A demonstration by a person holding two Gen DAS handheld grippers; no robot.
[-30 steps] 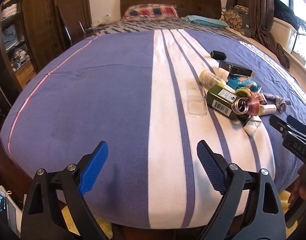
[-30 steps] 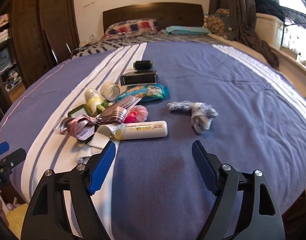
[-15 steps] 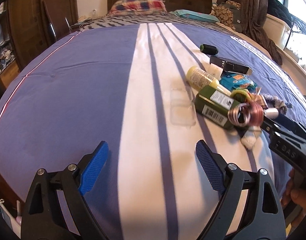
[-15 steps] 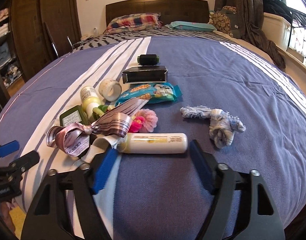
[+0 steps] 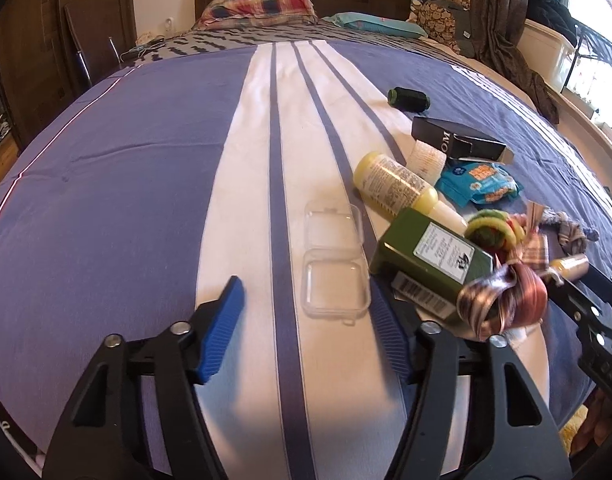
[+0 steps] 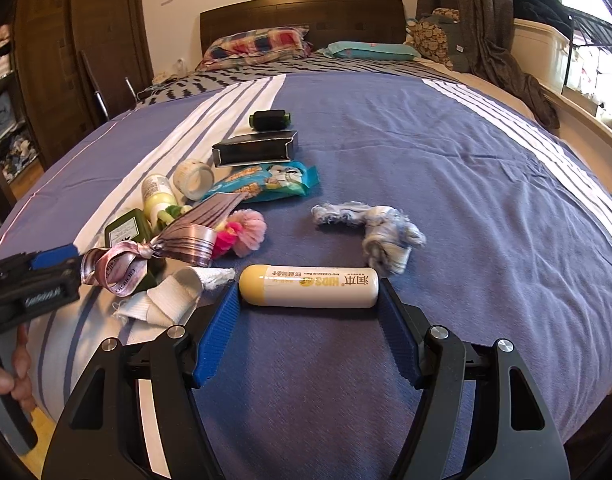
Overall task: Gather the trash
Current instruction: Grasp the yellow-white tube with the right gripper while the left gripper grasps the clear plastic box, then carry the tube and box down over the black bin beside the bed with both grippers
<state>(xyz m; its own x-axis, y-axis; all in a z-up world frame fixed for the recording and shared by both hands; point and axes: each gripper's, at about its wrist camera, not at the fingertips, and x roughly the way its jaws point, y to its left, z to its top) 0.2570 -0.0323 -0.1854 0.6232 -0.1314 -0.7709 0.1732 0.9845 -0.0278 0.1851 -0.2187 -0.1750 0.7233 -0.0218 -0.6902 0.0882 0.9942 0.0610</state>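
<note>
My right claw (image 6: 308, 340) stood released, straddling white lip-balm tube (image 6: 309, 286) at lower centre, lengthwise, ready for clench. My left claw (image 5: 306, 330) was just closing, nothing gripped, clear plastic case (image 5: 335, 266) ahead on bed (image 5: 106, 168).

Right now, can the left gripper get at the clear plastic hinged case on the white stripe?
Probably yes: the left gripper is open, with the clear case just ahead and nothing over it; only the green box crowds its right side.

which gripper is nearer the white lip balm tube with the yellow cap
Right. The right gripper has its open fingers flanking the lip balm tube; the left gripper is over by the clear plastic case, past the ribbon.
</note>
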